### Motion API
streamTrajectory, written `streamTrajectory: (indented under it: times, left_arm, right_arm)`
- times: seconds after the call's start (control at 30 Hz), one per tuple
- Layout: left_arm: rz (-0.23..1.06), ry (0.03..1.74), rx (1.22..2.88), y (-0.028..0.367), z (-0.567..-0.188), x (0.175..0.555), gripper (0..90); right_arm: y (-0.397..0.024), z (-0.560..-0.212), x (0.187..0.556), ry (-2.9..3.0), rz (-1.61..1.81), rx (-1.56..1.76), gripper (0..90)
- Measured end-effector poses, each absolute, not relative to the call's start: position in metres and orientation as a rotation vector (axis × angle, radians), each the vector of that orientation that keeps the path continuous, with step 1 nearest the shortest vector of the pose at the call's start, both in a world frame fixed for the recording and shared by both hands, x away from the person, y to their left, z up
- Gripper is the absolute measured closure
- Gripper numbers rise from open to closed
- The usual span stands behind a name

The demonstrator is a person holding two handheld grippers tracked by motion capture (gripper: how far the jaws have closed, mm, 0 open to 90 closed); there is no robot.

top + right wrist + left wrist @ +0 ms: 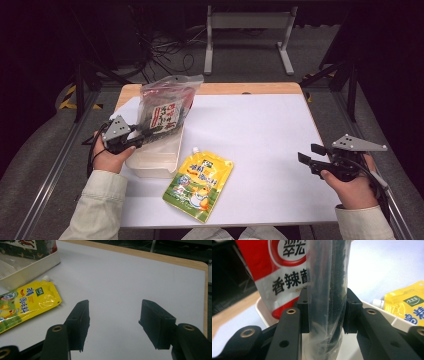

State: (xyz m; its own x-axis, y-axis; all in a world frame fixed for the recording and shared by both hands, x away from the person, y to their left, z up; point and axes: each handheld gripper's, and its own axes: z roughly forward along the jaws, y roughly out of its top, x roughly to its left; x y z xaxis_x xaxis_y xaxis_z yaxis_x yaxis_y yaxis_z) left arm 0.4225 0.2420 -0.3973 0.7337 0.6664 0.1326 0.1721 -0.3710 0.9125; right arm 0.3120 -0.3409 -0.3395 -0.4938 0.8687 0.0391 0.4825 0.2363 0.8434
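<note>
spreading across most of the high view is a white table (260, 150) with a wooden far edge. on its left part sits a shallow cream tray (156, 159), and standing up out of the tray is a clear snack bag (167, 105) with dark contents and a red and white label. just beside the tray's near right corner a yellow spout pouch (200, 184) lies flat, its white cap pointing toward the tray.

the left gripper (142, 136) is closed on the clear bag's lower edge; in the left gripper view the black pads press the crinkled film from both sides, pinching it into a narrow upright band. the right gripper (307, 154) hovers over bare table well apart from everything, its jaws parted with nothing between them.

as a judgement, the film looks slick and the bag top-heavy, so it could slide out of the pinch or flop sideways over the tray's rim. a hard pull might also drag the light tray along.
</note>
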Motion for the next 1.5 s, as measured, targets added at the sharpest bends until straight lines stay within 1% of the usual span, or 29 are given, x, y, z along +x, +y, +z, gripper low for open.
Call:
streamTrajectory:
  times: [0.07,0.1,0.13,0.2,0.33,0.47,0.5,0.57,0.6,0.67,0.7,0.73,0.77,0.8,0.83,0.93,1.07,1.23,1.4,1.5]
  left_arm:
    - [0.567,0.689,1.913,0.245,-0.399,0.423,66.0]
    - [0.530,0.727,1.941,0.246,-0.400,0.424,65.9]
    - [0.524,0.756,1.981,0.247,-0.402,0.424,65.8]
    - [0.490,0.798,1.974,0.249,-0.404,0.423,65.7]
    - [0.485,0.804,2.009,0.246,-0.401,0.422,65.3]
    - [0.475,0.830,2.016,0.244,-0.398,0.421,60.5]
    - [0.477,0.844,2.006,0.244,-0.398,0.421,60.5]
    - [0.493,0.870,1.968,0.247,-0.395,0.420,48.5]
    - [0.506,0.874,1.919,0.251,-0.391,0.418,43.4]
    - [0.520,0.878,1.894,0.253,-0.387,0.415,43.3]
    - [0.525,0.879,1.874,0.254,-0.385,0.413,43.9]
    - [0.523,0.870,1.870,0.255,-0.383,0.412,57.8]
    - [0.524,0.859,1.870,0.254,-0.381,0.410,57.8]
    - [0.528,0.854,1.879,0.253,-0.380,0.409,65.3]
    - [0.526,0.849,1.883,0.252,-0.380,0.409,68.7]
    - [0.501,0.869,1.893,0.253,-0.380,0.409,71.2]
    - [0.475,0.900,1.910,0.255,-0.382,0.407,72.0]
    - [0.426,0.956,1.854,0.262,-0.391,0.407,72.2]
    - [0.468,0.972,1.860,0.259,-0.390,0.407,71.9]
    - [0.473,0.971,1.873,0.257,-0.387,0.406,69.8]
  right_arm:
    - [-0.341,-0.340,0.312,2.076,1.172,1.239,40.5]
    - [-0.341,-0.340,0.312,2.076,1.172,1.239,40.5]
    - [-0.341,-0.340,0.312,2.075,1.171,1.234,40.5]
    - [-0.340,-0.340,0.312,2.077,1.172,1.231,40.5]
    - [-0.341,-0.340,0.312,2.075,1.171,1.234,40.5]
    - [-0.341,-0.341,0.313,2.078,1.171,1.240,40.4]
    - [-0.341,-0.341,0.313,2.078,1.171,1.240,40.4]
    - [-0.341,-0.341,0.313,2.078,1.170,1.242,40.3]
    - [-0.341,-0.342,0.314,2.081,1.169,1.245,40.3]
    - [-0.341,-0.342,0.314,2.081,1.168,1.246,40.3]
    - [-0.341,-0.343,0.314,2.086,1.165,1.248,40.3]
    - [-0.340,-0.344,0.315,2.091,1.162,1.245,40.3]
    - [-0.340,-0.344,0.315,2.091,1.162,1.245,40.3]
    - [-0.339,-0.344,0.315,2.094,1.161,1.247,40.3]
    - [-0.339,-0.345,0.315,2.096,1.160,1.245,40.3]
    - [-0.338,-0.345,0.316,2.099,1.160,1.241,40.3]
    - [-0.337,-0.345,0.316,2.103,1.159,1.243,40.3]
    - [-0.337,-0.346,0.316,2.106,1.158,1.243,40.3]
    - [-0.334,-0.349,0.318,2.122,1.147,1.244,40.2]
    - [-0.332,-0.350,0.318,2.128,1.146,1.241,40.2]
